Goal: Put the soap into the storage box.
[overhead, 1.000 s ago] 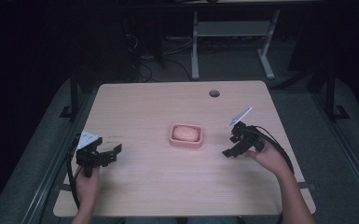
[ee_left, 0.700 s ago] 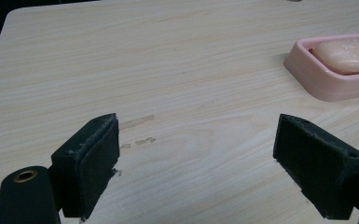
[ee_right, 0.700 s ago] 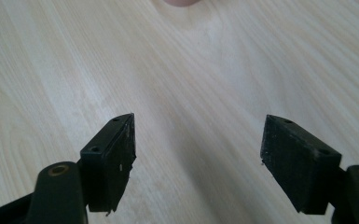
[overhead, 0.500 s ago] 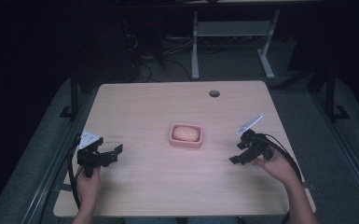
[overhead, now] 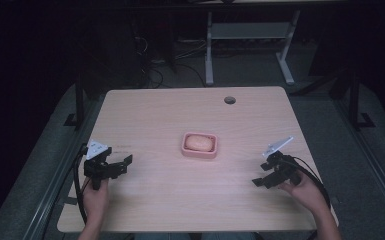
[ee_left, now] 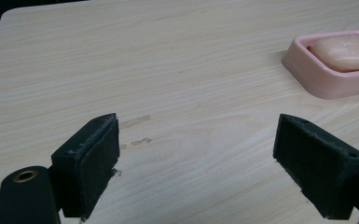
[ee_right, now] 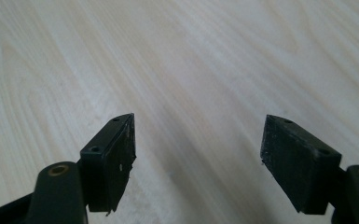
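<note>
With both jaws spread wide and empty, left hand-held gripper (overhead: 125, 164) and right hand-held gripper (overhead: 261, 175) sit idle at the worktop (overhead: 170, 115) edges, so next likely reach for mid-worktop soap bar (overhead: 199, 142) in its pink dish (overhead: 199, 151).

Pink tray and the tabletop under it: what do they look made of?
The pink rectangular tray looks like moulded plastic: smooth, matte, rounded rim, uniform colour. The pale peach bar in it seems soap, waxy and slightly speckled. The light wood-grain tabletop is probably laminate, its grain flat and even.
</note>
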{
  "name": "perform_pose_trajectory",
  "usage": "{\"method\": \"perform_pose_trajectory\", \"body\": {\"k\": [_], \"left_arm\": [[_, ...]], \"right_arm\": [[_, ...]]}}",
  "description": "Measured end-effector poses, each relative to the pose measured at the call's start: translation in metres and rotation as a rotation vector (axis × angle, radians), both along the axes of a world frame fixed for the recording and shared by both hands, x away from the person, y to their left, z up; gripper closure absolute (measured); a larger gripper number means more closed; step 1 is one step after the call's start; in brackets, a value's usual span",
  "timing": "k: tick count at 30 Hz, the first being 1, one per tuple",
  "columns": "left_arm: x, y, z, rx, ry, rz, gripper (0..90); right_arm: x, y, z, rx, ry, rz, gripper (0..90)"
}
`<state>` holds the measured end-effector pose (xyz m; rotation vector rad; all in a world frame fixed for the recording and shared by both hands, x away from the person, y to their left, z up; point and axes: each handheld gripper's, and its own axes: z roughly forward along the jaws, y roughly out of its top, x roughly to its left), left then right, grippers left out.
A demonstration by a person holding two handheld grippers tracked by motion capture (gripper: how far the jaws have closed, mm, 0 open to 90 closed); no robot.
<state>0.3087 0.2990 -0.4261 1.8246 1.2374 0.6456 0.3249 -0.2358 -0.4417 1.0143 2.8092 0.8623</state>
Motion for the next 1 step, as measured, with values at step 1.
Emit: {"method": "perform_pose_trajectory", "body": {"k": [1], "left_arm": [[0.0001,-0.0002,-0.0001,0.005,0.000,-0.003,14.2]], "right_arm": [[-0.0034,-0.0013,-0.0010,0.004,-0.001,-0.005,25.9]]}}
